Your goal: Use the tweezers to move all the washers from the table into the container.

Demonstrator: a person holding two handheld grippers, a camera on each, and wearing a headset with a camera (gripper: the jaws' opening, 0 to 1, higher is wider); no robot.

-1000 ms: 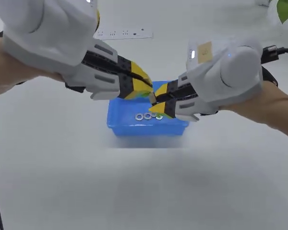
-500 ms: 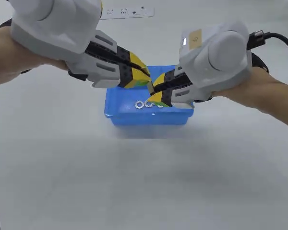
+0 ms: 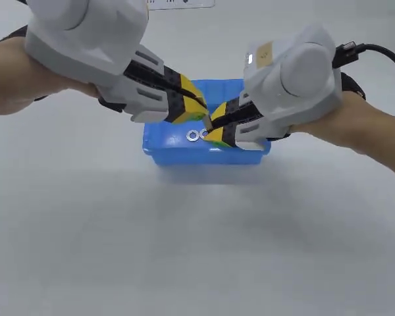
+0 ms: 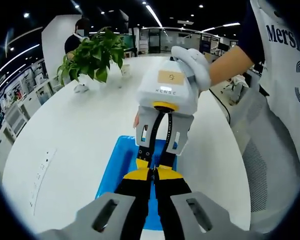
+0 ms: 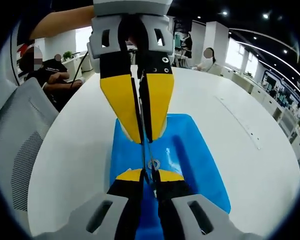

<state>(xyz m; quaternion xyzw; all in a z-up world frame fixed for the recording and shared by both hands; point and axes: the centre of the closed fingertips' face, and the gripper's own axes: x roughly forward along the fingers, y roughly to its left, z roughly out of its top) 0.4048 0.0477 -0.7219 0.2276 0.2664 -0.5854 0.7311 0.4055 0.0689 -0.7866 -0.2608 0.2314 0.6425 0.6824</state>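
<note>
Since a second ago the left gripper (image 3: pixel 199 116) and right gripper (image 3: pixel 214 131) have closed in on the row of small round metal washers (image 3: pixel 193 135), and the right gripper now hides one of the three seen then.

In the head view both grippers meet tip to tip over the blue rectangular plastic container (image 3: pixel 204 155), which stands on the white surface (image 3: pixel 184 250). Two washers lie inside it near its front wall.

In the left gripper view the left gripper (image 4: pixel 151 173) is clenched, with its tips against those of the right gripper (image 4: pixel 153 163) above the container (image 4: pixel 117 160).

In the right gripper view thin metal tweezers (image 5: pixel 145 152) run from the left gripper (image 5: pixel 144 139) down into the right gripper (image 5: pixel 149 178), and both pinch them. One washer (image 5: pixel 153 164) shows just beside the tweezers over the container (image 5: pixel 195 160) floor. Whether it is held cannot be told.
</note>
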